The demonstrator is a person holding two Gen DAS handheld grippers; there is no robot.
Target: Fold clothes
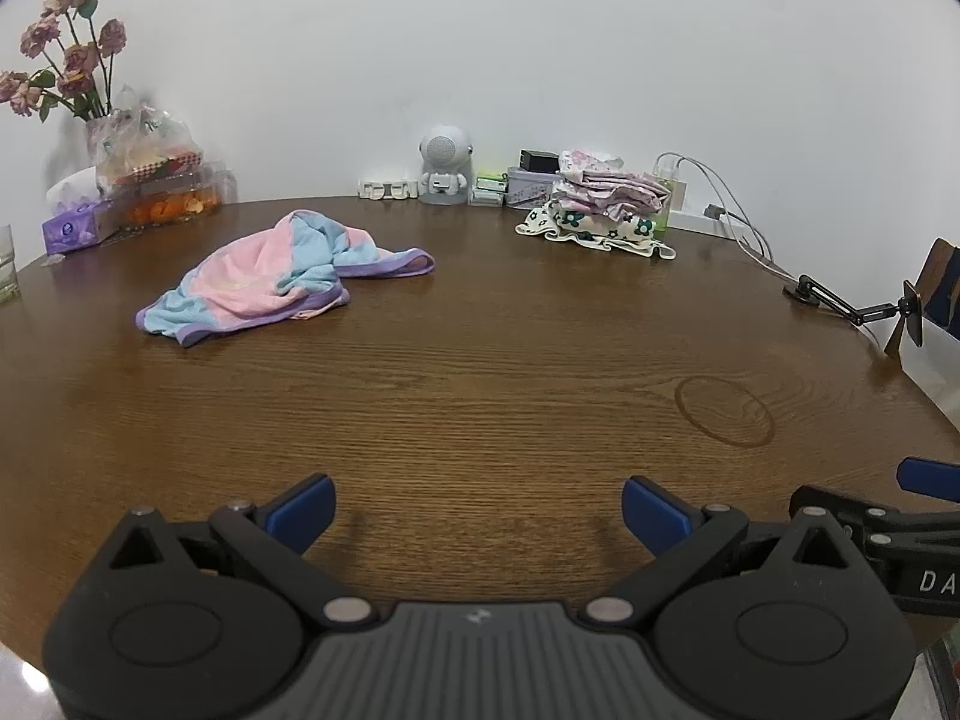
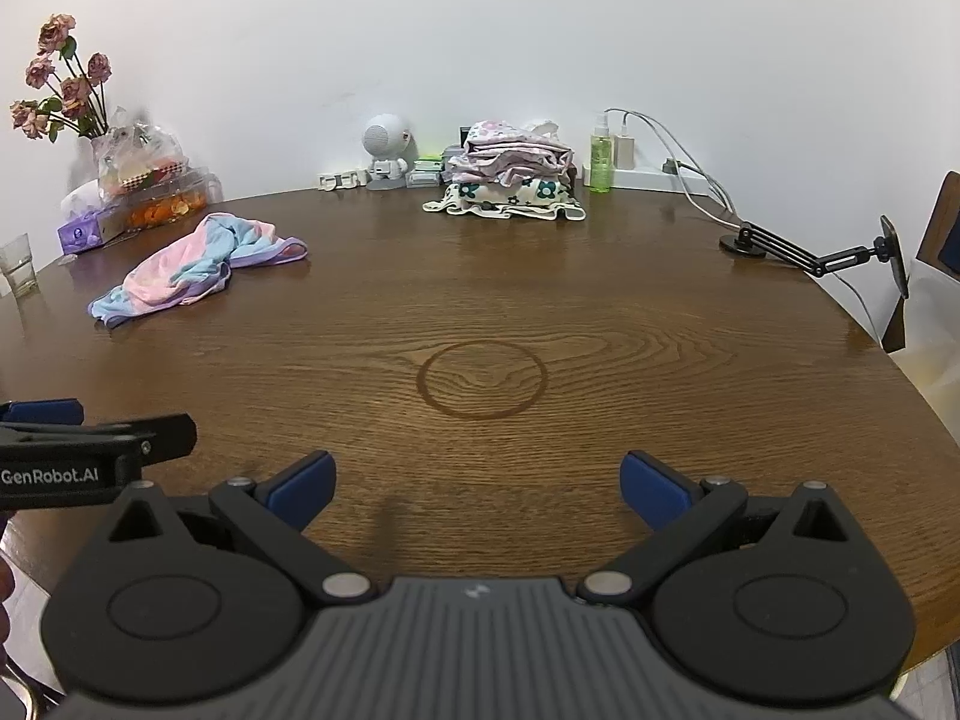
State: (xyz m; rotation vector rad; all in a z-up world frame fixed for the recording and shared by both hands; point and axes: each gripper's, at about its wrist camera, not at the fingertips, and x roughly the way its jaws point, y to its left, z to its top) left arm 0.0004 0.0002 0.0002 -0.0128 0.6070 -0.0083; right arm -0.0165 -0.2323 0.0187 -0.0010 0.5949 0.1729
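Brown wood grain is running across the round table point(image 1: 480, 372), and both hand-held grippers are hovering low over its near edge with nothing between their blue pads. The left hand-held gripper point(image 1: 478, 510) is standing wide open and empty, and the right hand-held gripper point(image 2: 478, 489) is standing equally wide and empty just beside it, its side showing at the right edge of the left wrist view. A crumpled pink, blue and purple garment point(image 1: 273, 279) is lying unfolded on the far left part of the table, well apart from both grippers. A stack of folded clothes point(image 1: 600, 204) is sitting at the far side near the wall, floral pink pieces resting on a cream piece with dark flowers. Between the garment and the stack, a small grey robot-shaped figure point(image 1: 444, 171) is standing against the wall. A vase of dried pink flowers point(image 1: 66, 60) is rising at the far left, with a purple tissue box point(image 1: 78, 231) lying near it. A dark ring mark point(image 2: 482, 379) is showing on the wood straight ahead of the right gripper.
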